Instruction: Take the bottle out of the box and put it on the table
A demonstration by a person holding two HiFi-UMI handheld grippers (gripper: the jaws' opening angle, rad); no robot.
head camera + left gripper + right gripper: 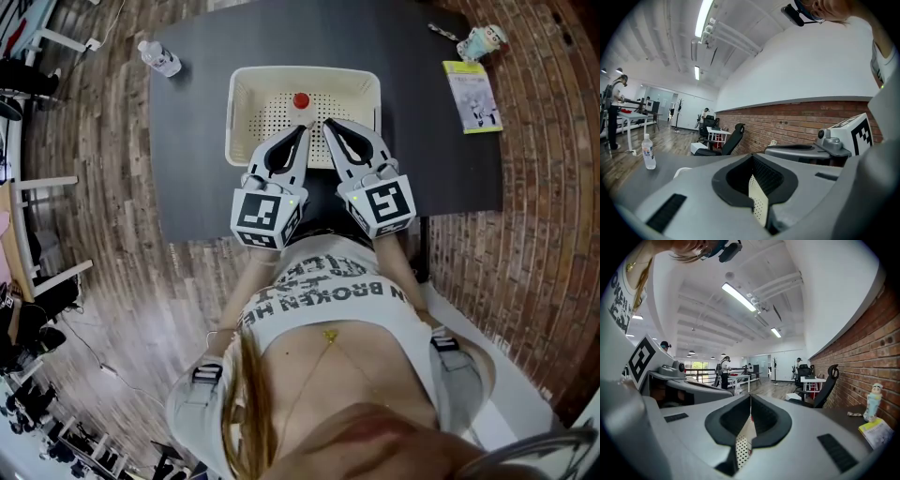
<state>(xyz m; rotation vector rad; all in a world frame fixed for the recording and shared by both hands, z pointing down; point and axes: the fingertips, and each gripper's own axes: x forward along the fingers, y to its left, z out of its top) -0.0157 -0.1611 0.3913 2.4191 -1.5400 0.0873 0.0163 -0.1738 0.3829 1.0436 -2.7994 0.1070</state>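
state: left claw [302, 129] and right claw [328, 124] both pressed together, empty, over box [246, 77] near rim | bottle [301, 100]: inside box on counter [197, 141], red cap showing, just beyond tips | risk: descending unopened likely topples bottle

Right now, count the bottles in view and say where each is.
2. A clear bottle stands at the far left corner of the dark table. The other bottle is inside the white box, only its red cap showing. The box's near part is covered, so more could hide there.
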